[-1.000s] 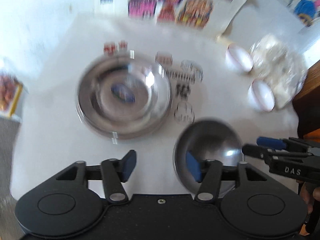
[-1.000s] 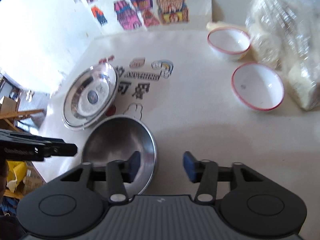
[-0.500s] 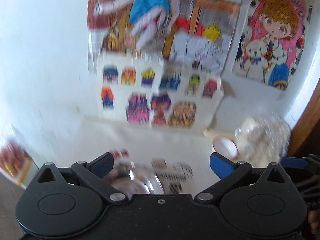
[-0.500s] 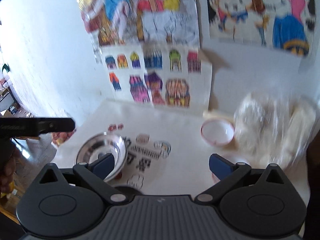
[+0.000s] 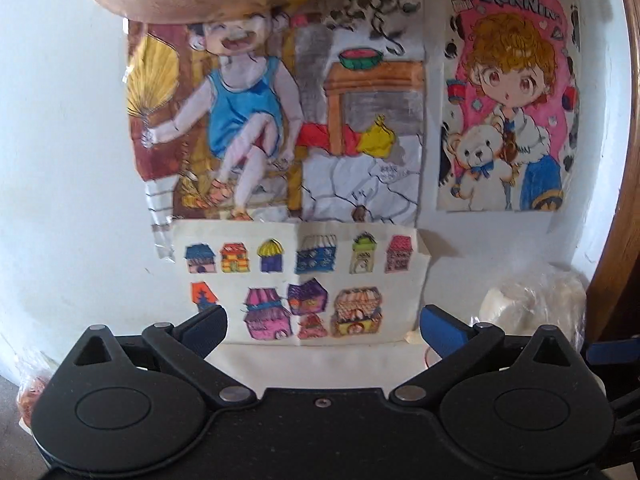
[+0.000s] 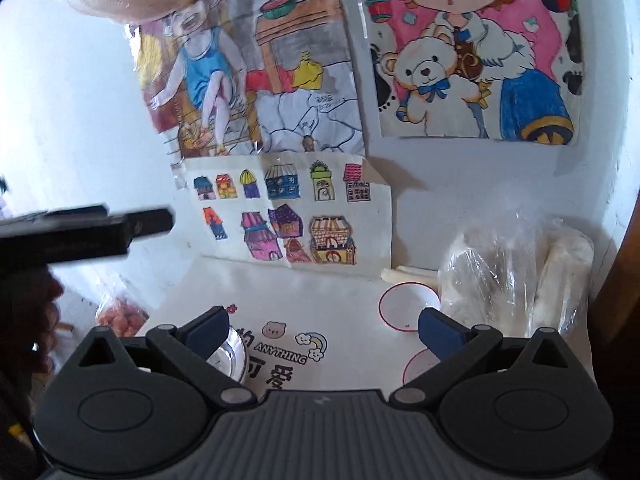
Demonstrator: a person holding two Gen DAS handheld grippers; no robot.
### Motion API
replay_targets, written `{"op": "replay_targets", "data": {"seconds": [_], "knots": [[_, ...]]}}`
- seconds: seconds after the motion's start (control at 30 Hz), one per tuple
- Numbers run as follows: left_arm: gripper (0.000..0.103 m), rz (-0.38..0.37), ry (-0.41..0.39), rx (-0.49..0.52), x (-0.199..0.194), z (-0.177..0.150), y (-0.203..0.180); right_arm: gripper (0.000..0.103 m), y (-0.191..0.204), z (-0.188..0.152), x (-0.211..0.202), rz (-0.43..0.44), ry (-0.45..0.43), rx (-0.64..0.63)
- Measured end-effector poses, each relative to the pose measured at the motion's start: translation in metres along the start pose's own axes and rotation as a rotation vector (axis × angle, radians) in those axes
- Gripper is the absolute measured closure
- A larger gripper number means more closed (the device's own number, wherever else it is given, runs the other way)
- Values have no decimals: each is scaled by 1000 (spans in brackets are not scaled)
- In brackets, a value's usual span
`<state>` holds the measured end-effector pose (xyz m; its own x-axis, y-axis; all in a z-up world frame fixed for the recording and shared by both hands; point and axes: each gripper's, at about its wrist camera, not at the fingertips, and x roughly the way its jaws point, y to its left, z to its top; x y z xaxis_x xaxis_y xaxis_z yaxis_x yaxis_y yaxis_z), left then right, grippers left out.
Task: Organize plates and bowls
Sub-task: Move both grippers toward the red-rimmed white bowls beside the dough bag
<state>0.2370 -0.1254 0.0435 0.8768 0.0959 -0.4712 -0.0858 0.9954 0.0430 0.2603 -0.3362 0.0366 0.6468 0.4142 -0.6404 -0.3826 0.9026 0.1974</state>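
Desk [image 6: 348,296]: open strip centre, up to wall drawings [image 6: 288,216]. Right side blocked: two white bowls [image 6: 404,306], plastic bags [image 6: 516,276] against wall. Left side: steel bowl [image 6: 230,356], left tongs [image 6: 120,224] above it. Both tongs spread, nothing between.

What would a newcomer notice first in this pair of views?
The coloured drawings taped to the white wall fill both views, with a sheet of little houses below them. Lower down in the right view, a red-rimmed white bowl sits on the table beside a plastic bag. Both tongs are open and empty.
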Motion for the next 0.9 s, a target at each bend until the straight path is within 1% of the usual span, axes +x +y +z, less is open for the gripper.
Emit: {"op": "replay_targets", "data": {"seconds": [0.1,0.17,0.23,0.3,0.37,0.43,0.6,0.63,0.7,0.77,0.83,0.9], "knots": [[1,3,72,34,10,-6,-8,0,-2,-6,8,-92,70,5],[1,3,112,30,16,-10,-10,0,-3,-9,6,-134,79,19],[1,0,155,34,23,-15,-14,0,-7,-13,5,-155,84,40],[1,-22,217,50,31,-20,-20,0,-16,-19,8,-195,134,82],[1,-22,270,63,39,-25,-26,0,-26,-27,12,-242,189,148],[1,-23,310,69,46,-31,-31,0,-38,-36,12,-246,215,208],[1,-81,423,24,73,-42,-46,0,-63,-50,10,-270,248,300],[1,-94,447,15,80,-44,-50,0,-68,-52,11,-270,244,314],[1,-116,491,1,95,-48,-61,0,-77,-56,11,-272,205,324],[1,-134,535,-8,110,-52,-72,0,-85,-56,15,-297,184,327],[1,-152,569,-20,125,-57,-84,0,-96,-59,21,-328,187,345],[1,-154,595,-22,139,-61,-96,0,-109,-63,31,-337,204,359]]}}
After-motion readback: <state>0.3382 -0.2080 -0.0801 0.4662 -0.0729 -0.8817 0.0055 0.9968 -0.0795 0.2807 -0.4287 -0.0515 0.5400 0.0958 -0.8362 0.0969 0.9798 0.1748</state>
